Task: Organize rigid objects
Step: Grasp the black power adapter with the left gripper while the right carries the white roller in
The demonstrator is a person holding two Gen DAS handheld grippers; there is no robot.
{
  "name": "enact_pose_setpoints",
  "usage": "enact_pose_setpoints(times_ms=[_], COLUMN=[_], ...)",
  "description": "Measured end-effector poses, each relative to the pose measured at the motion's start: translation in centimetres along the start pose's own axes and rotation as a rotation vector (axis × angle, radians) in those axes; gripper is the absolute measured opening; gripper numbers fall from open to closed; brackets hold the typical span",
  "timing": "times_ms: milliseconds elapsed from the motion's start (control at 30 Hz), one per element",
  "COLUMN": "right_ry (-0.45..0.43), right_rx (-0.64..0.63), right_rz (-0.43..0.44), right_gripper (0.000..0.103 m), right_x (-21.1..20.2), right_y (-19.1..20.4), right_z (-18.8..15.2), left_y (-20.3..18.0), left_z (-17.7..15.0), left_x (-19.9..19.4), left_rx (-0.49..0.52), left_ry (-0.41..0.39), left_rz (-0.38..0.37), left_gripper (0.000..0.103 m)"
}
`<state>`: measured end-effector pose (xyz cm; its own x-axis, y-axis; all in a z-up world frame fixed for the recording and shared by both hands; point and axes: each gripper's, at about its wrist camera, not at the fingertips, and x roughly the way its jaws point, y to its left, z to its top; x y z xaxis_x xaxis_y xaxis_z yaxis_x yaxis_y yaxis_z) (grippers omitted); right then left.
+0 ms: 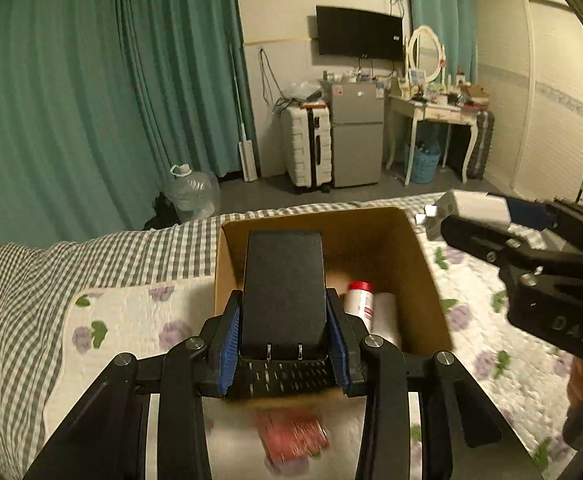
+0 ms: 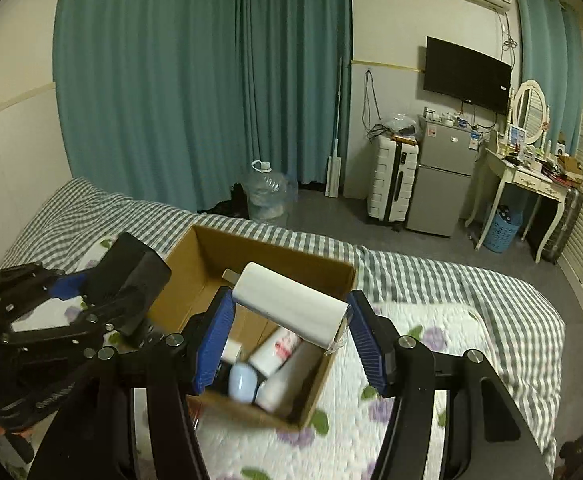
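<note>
A brown cardboard box (image 1: 423, 264) stands open on the bed; it also shows in the right wrist view (image 2: 195, 276). My left gripper (image 1: 285, 340) is shut on a flat black case (image 1: 283, 288) and holds it over the box's near edge. My right gripper (image 2: 287, 340) is shut on a white box-shaped charger (image 2: 291, 304) above the box; it appears at the right of the left wrist view (image 1: 471, 208). Inside the box lie a red-capped white bottle (image 1: 359, 300), other white bottles (image 2: 279, 348) and a pale blue item (image 2: 243, 384).
A red packet (image 1: 291, 436) lies blurred on the floral quilt (image 1: 131, 320) below my left gripper. Checked bedding (image 2: 451, 280) covers the bed's far side. Beyond the bed are a water jug (image 2: 265, 192), a white suitcase (image 2: 391, 180), a small fridge (image 2: 443, 184) and a dressing table (image 2: 531, 184).
</note>
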<state>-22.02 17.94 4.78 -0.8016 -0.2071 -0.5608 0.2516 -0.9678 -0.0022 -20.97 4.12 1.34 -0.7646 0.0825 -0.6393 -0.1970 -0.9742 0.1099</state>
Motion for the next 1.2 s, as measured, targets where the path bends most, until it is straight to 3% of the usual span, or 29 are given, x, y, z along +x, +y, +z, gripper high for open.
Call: enact_pose_setpoints(times_ms=[267,433,533,633,733,1067,1200], right_ry=[0.077,0.094,0.092,0.090,0.087,0.134,0.112], right_rx=[0.054,0.071,0.075,0.073,0.068,-0.001,0.012], right_rz=[0.015,0.017,0.018,0.013,0.020,0.044,0.035], right_gripper=[0.057,0.057,0.057,0.057,0.057,0.058,0.080], right_x=[6.0,6.5,6.3,6.2,6.4,12.0,11.9], right_y=[-2.1,-3.2,-3.5,-3.5,-3.3,-0.8,-0.6], right_z=[-2.0,-3.0,-3.2,-3.3,-2.8,-2.0,-2.3], left_y=[-0.3,-0.4,-0.7,-0.9,-0.4,2.6,2.7], left_z=[-0.3,-1.2,-1.4,-1.1,-1.0,-1.1,-1.1], left_x=[7.6,9.5,9.5,8.3,6.7,4.9,4.7], left_rx=[0.008,0.013,0.001,0.022,0.031,-0.033,-0.040], left_ry=[0.093,0.122,0.120,0.056,0.014,-0.001,-0.002], left_rz=[0.023,0.044,0.041,0.108,0.117,0.119,0.119], left_gripper=[0.038,0.040,0.044,0.061,0.062,0.066,0.066])
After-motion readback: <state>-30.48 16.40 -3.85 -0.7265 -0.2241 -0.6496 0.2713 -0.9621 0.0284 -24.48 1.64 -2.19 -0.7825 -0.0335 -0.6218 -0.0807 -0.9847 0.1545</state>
